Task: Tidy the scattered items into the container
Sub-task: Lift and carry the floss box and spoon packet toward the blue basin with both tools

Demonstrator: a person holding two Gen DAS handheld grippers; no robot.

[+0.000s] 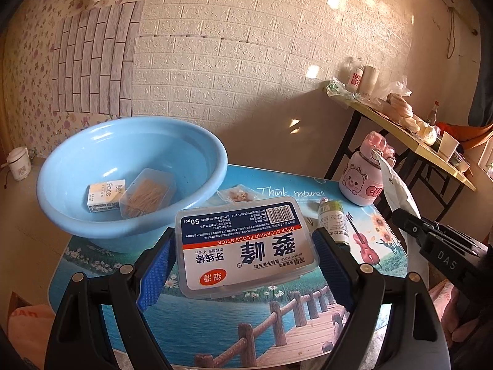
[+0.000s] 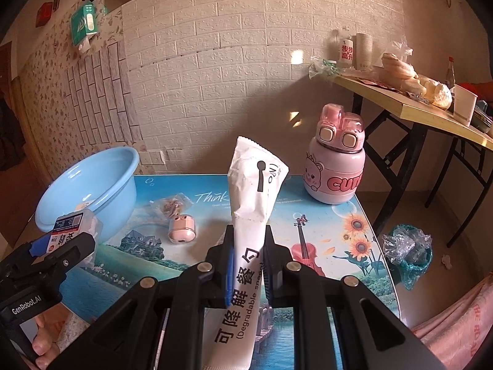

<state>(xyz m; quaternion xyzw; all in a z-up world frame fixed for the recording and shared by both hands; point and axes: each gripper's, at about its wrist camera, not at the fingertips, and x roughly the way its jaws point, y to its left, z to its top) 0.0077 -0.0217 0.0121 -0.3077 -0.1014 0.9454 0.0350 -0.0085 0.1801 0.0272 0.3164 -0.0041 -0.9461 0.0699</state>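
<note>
While the left gripper (image 1: 245, 257) clamps the rigid, slick floss box (image 1: 243, 243) by its sides near the blue basin (image 1: 197, 141), the right gripper (image 2: 248, 265) pinches the limp, light spoon packet (image 2: 251, 215) mid-length above the table (image 2: 345, 234).

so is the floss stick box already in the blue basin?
No. The floss stick box sits between the left gripper's pads above the table; the blue basin holds only two smaller boxes.
</note>
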